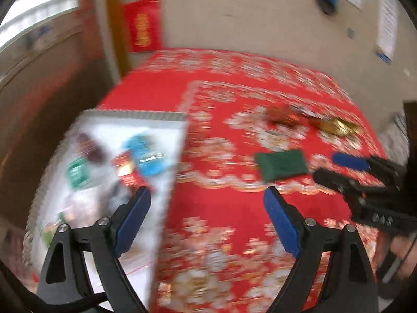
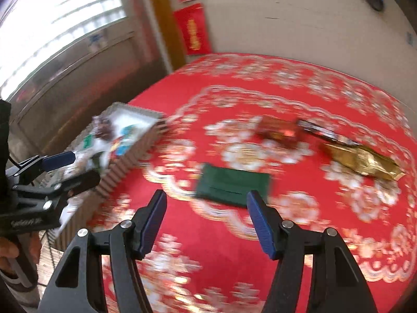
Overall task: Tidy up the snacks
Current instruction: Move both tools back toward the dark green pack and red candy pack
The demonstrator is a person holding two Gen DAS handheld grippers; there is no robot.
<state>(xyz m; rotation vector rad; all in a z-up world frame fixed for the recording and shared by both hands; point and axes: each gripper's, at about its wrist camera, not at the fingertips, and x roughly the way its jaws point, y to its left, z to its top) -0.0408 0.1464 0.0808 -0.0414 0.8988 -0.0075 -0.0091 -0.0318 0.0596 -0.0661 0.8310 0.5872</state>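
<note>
In the left wrist view, the left gripper (image 1: pixel 207 198) is seen with its jaws spread wide and nothing between them. The green packet (image 1: pixel 281 164) lies flat on the red patterned table (image 1: pixel 224 224), a little beyond the right jaw and apart from it. It is judged to be light and soft, a flat pouch whose slick wrapper may slip; hold would best be taken across its short sides, near the middle. Its colour is plain dark green, its outline roughly rectangular; any print is lost in blur. Behind the left jaw stands a white tray (image 1: pixel 166 156) with a ribbed rim, in which blue, red, green and dark wrapped snacks already lie. Far beyond the right jaw a gold packet (image 1: pixel 338 126) can be made out. The right gripper (image 1: pixel 338 168) enters at the right edge.

In the right wrist view, the right gripper (image 2: pixel 206 199) is shown with its jaws half parted and empty. The green packet (image 2: pixel 232 186) rests just ahead of them, its near edge nearly level with the right jaw tip, untouched. The gold packet (image 2: pixel 365 160) lies well beyond the right jaw, crinkled and probably stiffer foil. The tray (image 2: pixel 130 156) sits off past the left jaw.
</note>
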